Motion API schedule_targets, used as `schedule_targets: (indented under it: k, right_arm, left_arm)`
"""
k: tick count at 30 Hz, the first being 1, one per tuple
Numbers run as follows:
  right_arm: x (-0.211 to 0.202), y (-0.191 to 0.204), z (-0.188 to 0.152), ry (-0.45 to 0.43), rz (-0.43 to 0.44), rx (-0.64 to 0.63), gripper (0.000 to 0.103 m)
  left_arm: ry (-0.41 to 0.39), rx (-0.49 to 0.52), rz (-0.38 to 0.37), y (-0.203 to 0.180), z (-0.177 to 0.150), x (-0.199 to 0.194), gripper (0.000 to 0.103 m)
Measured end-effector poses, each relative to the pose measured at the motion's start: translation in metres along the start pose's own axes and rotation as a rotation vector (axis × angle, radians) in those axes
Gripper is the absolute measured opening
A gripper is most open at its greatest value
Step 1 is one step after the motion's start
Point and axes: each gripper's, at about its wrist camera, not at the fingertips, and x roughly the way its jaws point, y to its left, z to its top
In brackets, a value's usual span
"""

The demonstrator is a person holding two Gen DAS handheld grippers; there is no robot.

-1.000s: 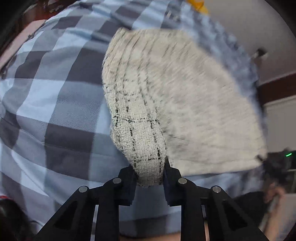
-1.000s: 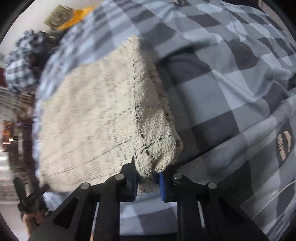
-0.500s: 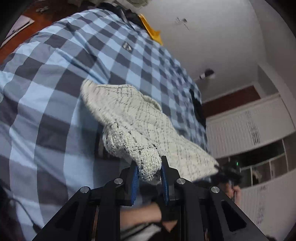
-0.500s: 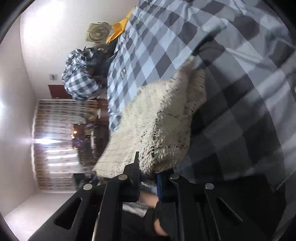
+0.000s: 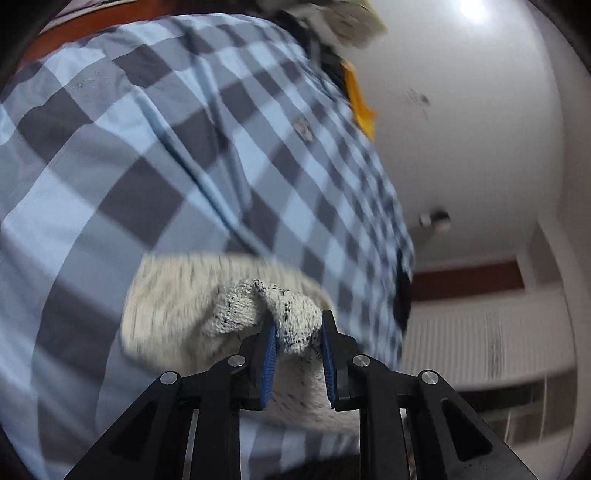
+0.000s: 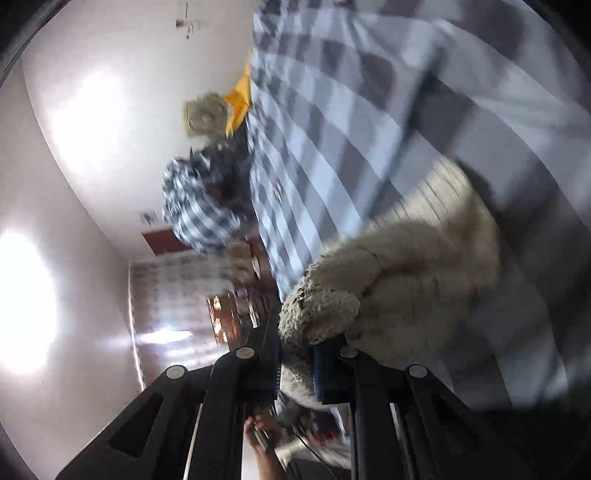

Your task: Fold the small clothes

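Note:
A cream knit garment with thin black lines point(image 5: 177, 314) hangs bunched over the blue and grey checked bedspread point(image 5: 147, 155). My left gripper point(image 5: 297, 341) is shut on one corner of it, the fabric pinched between the blue pads. My right gripper point(image 6: 295, 354) is shut on another corner of the same garment point(image 6: 424, 280), which droops blurred above the bedspread point(image 6: 332, 129). Both views are tilted up and motion-blurred.
A yellow item point(image 5: 360, 99) and a pile of clothes point(image 5: 343, 18) lie at the far end of the bed. A checked shirt heap point(image 6: 195, 199) and a fan point(image 6: 203, 116) sit by the white wall. A hand point(image 6: 266, 443) shows low down.
Both grippers have lifted the garment off the bedspread and tilted upward. The garment went from lying flat to hanging bunched. Walls and ceiling have come into view.

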Motion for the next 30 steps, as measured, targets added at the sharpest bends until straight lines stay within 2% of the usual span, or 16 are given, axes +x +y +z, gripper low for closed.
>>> schedule_targets:
  k: [4,8,11,13,15,16,17,18,19,20,21,22,24,26,27,30]
  right_arm:
    - [0.053,-0.001,0.056,-0.07,-0.048,-0.011,0.009]
    - [0.095,-0.03,0.093,-0.1,-0.096,0.039,0.009]
    - [0.113,-0.051,0.114,-0.086,-0.181,0.056,0.009]
    - [0.113,-0.055,0.119,-0.033,-0.239,0.03,0.009]
    - [0.105,-0.059,0.12,-0.002,-0.24,0.059,0.013]
    - [0.101,-0.059,0.121,0.001,-0.23,0.077,0.015]
    - [0.098,-0.054,0.125,-0.009,-0.235,0.082,0.022]
    - [0.088,-0.047,0.125,-0.056,-0.272,0.053,0.037]
    - [0.073,-0.032,0.121,-0.144,-0.356,-0.024,0.049]
    - [0.057,-0.014,0.114,-0.231,-0.466,-0.117,0.077]
    - [0.054,-0.003,0.111,-0.278,-0.521,-0.174,0.087]
    - [0.043,0.015,0.097,-0.339,-0.592,-0.271,0.087]
    - [0.035,0.042,0.065,-0.382,-0.682,-0.427,0.087]
    - [0.041,0.059,0.03,-0.378,-0.714,-0.526,0.087]
    - [0.042,0.063,0.011,-0.369,-0.713,-0.575,0.087]
    - [0.062,0.07,-0.044,-0.298,-0.694,-0.724,0.087]
  left_arm:
    - [-0.065,-0.06,0.055,0.012,0.048,0.056,0.021]
    - [-0.132,-0.12,0.074,0.038,0.076,0.092,0.02]
    - [-0.207,-0.154,0.087,0.063,0.093,0.102,0.02]
    - [-0.24,-0.162,0.068,0.069,0.096,0.098,0.021]
    - [-0.282,-0.124,0.094,0.062,0.099,0.087,0.021]
    - [-0.295,-0.078,0.136,0.052,0.099,0.081,0.021]
    - [-0.304,0.009,0.214,0.033,0.097,0.073,0.022]
    - [-0.304,0.072,0.272,0.021,0.095,0.072,0.023]
    - [-0.301,0.161,0.349,0.004,0.089,0.069,0.029]
    - [-0.294,0.261,0.42,-0.016,0.08,0.068,0.037]
    - [-0.282,0.335,0.464,-0.03,0.069,0.068,0.076]
    - [-0.272,0.395,0.49,-0.045,0.057,0.069,0.1]
    - [-0.268,0.478,0.467,-0.069,0.026,0.067,0.103]
    - [-0.231,0.519,0.454,-0.087,-0.008,0.071,0.103]
    - [-0.2,0.53,0.452,-0.093,-0.019,0.076,0.103]
    - [-0.043,0.599,0.447,-0.104,-0.064,0.102,0.103]
